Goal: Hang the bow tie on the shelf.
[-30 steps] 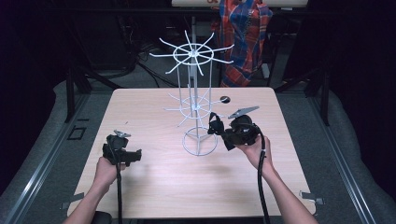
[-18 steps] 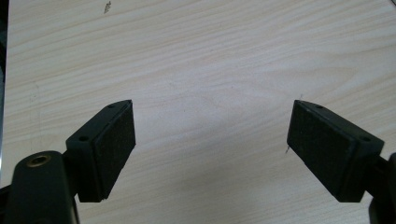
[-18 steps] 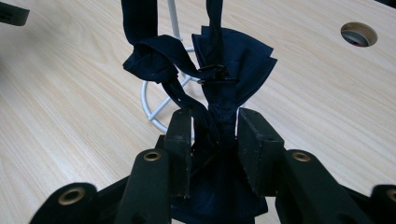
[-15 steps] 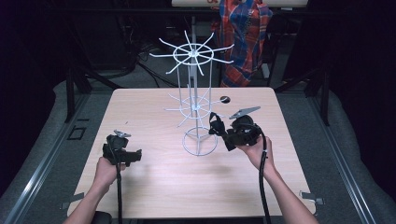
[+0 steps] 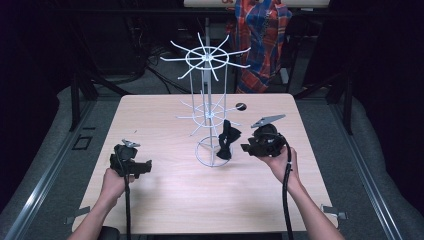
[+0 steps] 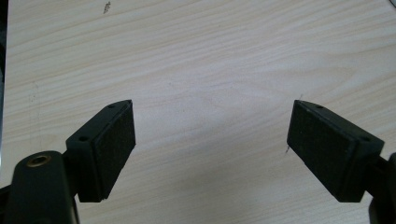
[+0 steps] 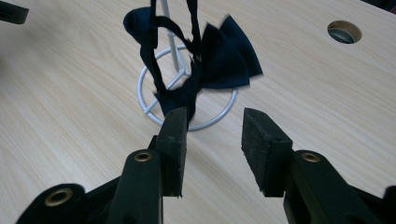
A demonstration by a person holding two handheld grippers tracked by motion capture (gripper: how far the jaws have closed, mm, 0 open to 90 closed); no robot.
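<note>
The right gripper (image 5: 246,148) sits at about four o'clock on the table (image 5: 165,200), held in the person's right hand (image 5: 279,160), nose pointing toward nine o'clock at the wire rack. In the right gripper view its jaws stand part-way apart with nothing between them (image 7: 212,142); the left pad (image 7: 173,140) is just in front of the bow tie's lower tip, and whether they touch I cannot tell.

Straight ahead of those jaws hangs the dark bow tie (image 5: 226,141), dangling from the rack's lower arms, its strap looped up around the pole (image 7: 149,56) and its wings fanned out toward one o'clock in that view. Behind it the rack's ring base (image 7: 219,116) lies flat on the wood, so the hanging cloth stands between the gripper and the pole.

The white wire rack (image 5: 206,55) rises at the table's centre, spokes spreading at two levels. A round hole in the tabletop (image 5: 240,106) lies at one o'clock from the rack.

Over at eight o'clock, the left gripper (image 5: 142,167) is held low in the left hand (image 5: 114,181), well apart from the rack. Its own view shows jaws spread wide (image 6: 210,135) over bare wood, holding nothing.

Beyond the far edge, at twelve o'clock, a plaid cloth (image 5: 260,35) hangs in the dark.
</note>
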